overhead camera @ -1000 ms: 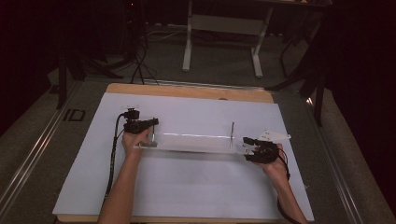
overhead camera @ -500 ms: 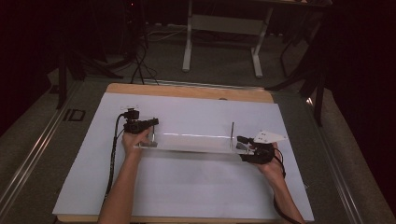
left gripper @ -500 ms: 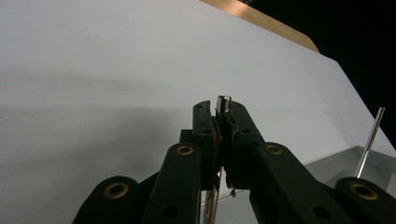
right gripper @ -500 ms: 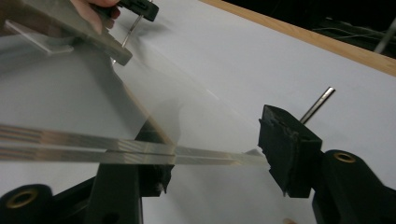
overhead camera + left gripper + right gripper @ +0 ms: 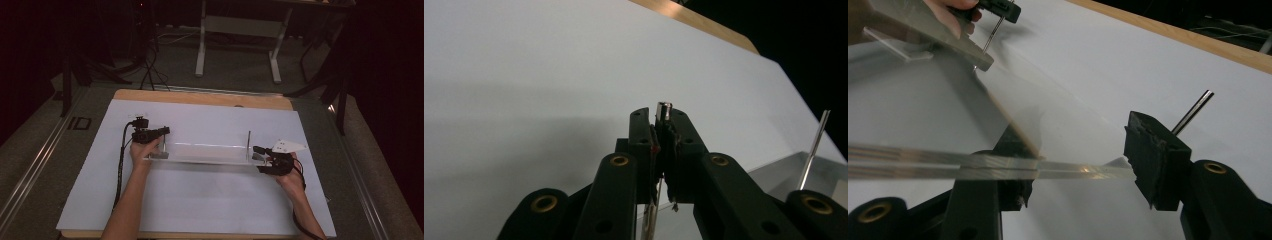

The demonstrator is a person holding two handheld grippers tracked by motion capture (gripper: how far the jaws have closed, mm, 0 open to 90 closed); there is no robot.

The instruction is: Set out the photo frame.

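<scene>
A clear acrylic plate (image 5: 205, 154) lies across the middle of the white sheet (image 5: 200, 205), with a thin metal rod standing at each end. My left gripper (image 5: 161, 132) is shut on the top of the left rod (image 5: 664, 107), its jaws pressed together around it (image 5: 663, 120). The right rod (image 5: 248, 142) stands free, also seen as a slanted rod (image 5: 816, 145). My right gripper (image 5: 261, 152) is open at the plate's right end. The plate's edge (image 5: 998, 167) crosses between its wide-apart jaws (image 5: 1075, 137), and the right rod (image 5: 1193, 112) rises just beyond them.
The white sheet covers a wooden table whose far edge (image 5: 200, 97) shows as a strip. Beyond it stand a metal frame's legs (image 5: 237, 45) and floor cables (image 5: 150, 65). A floor rail (image 5: 35, 165) runs along the left.
My right gripper has slid a little left and forward, up to the plate's right end. The left gripper has stayed shut on the left rod.
</scene>
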